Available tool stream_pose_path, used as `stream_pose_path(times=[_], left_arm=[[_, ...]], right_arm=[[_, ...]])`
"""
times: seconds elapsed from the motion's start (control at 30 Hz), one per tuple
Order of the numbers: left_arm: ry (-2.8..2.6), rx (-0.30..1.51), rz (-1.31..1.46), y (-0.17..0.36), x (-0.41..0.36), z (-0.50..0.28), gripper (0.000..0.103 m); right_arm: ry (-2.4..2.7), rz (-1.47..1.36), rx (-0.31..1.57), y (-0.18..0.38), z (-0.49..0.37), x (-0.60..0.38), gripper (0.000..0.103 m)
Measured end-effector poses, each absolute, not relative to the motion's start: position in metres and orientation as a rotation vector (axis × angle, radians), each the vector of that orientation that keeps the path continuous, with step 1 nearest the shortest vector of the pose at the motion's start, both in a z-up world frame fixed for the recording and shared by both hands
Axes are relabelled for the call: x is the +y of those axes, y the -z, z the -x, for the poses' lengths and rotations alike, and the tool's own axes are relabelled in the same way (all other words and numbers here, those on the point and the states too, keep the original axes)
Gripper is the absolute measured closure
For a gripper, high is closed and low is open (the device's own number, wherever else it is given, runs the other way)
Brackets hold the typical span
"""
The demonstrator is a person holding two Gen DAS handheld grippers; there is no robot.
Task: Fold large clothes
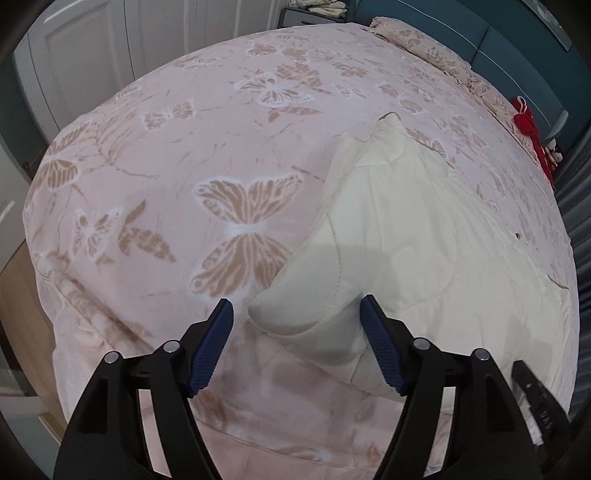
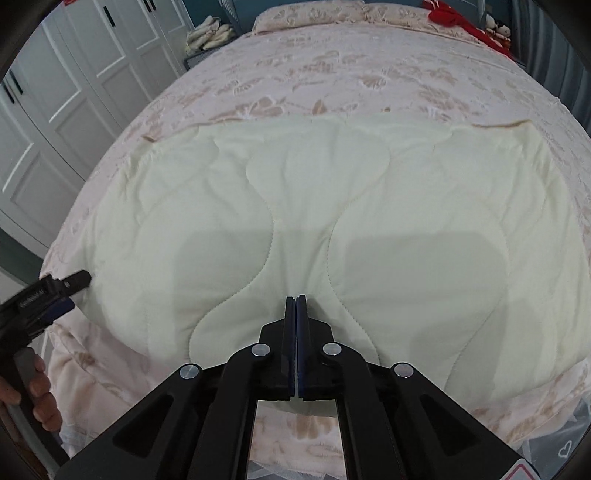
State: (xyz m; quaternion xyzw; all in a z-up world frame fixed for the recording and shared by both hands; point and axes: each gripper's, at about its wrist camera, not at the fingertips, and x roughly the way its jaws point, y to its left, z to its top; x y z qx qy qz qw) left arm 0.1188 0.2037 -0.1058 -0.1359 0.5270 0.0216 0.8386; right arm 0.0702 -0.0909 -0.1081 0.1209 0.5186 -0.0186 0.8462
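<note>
A cream quilted cloth (image 2: 314, 206) lies spread flat on the pink butterfly bedspread (image 2: 332, 77). In the left wrist view the cloth (image 1: 406, 236) lies to the right, with its near left corner (image 1: 295, 306) between the open jaws. My left gripper (image 1: 297, 314) is open around that corner without pinching it. It also shows at the cloth's left edge in the right wrist view (image 2: 79, 278). My right gripper (image 2: 296, 301) is shut, its tips resting on the cloth's near middle; I cannot tell whether fabric is pinched.
White wardrobe doors (image 2: 74, 92) stand to the left of the bed. A pillow (image 2: 332, 14) lies at the head, with red items (image 2: 465, 22) beside it. A blue headboard (image 1: 498, 40) is behind. The bed's near edge drops off below the grippers.
</note>
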Motion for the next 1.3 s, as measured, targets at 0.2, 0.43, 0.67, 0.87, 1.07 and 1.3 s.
stream_pose_path(times=[0.2,0.43,0.67,0.87,1.07,1.3], left_arm=[[-0.008,1.134,0.363,0.120,0.203,-0.129,0.019],[-0.009,1.146,0.352,0.128,0.183,-0.143,0.011],[0.015,1.145,0.289,0.107,0.166,-0.144,0.036],[0.072,1.066,0.207,0.058,0.144,-0.130,0.068],[0.180,0.982,0.162,0.003,0.109,-0.111,0.073],[0.277,0.916,0.072,-0.037,0.056,-0.087,0.074]], right_arm=[[0.041,-0.248,1.127,0.130,-0.075,-0.089,0.103],[0.040,-0.251,1.132,0.140,-0.079,-0.089,0.103],[0.042,-0.242,1.123,0.143,-0.079,-0.089,0.103],[0.043,-0.262,1.122,0.144,-0.079,-0.092,0.103],[0.046,-0.323,1.131,0.134,-0.075,-0.105,0.103],[0.059,-0.346,1.066,0.102,-0.043,-0.128,0.103]])
